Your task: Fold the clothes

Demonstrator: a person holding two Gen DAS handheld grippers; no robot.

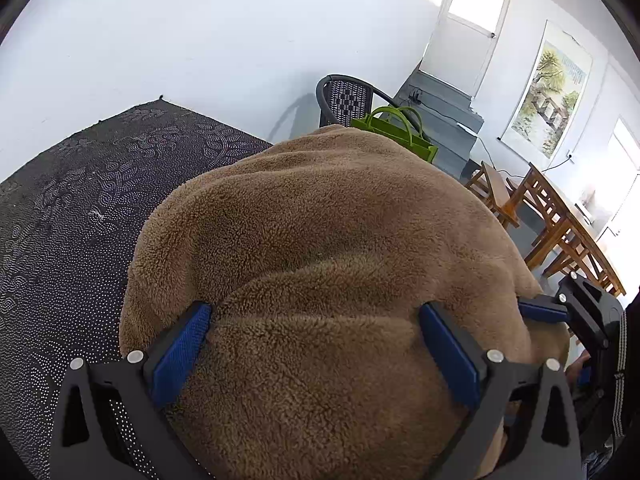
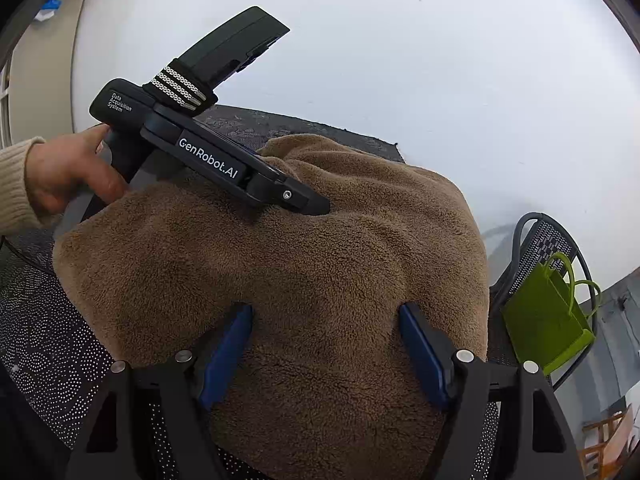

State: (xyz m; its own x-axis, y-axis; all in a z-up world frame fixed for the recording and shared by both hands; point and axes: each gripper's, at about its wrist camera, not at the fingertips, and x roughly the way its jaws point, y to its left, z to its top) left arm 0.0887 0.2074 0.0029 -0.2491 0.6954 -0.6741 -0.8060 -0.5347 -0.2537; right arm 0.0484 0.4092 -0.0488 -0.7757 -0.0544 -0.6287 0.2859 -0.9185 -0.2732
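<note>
Brown fleece garment (image 1: 320,240) lies bunched on the dotted dark tablecloth (image 1: 80,200): soft, thick, floppy, probably grippy; left gripper (image 1: 316,320) and right gripper (image 2: 326,320) both spread wide, pressing into the pile; pinch an edge, not the bulk.

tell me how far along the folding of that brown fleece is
Looks done: the brown fleece garment lies bunched into a compact, layered mound on the dark patterned cloth, so some folds seem made. In hand: the left gripper and right gripper both sit open, fingers pressed on the fleece. Left: the mound looks lumpy rather than flat, so tidying probably remains.
</note>
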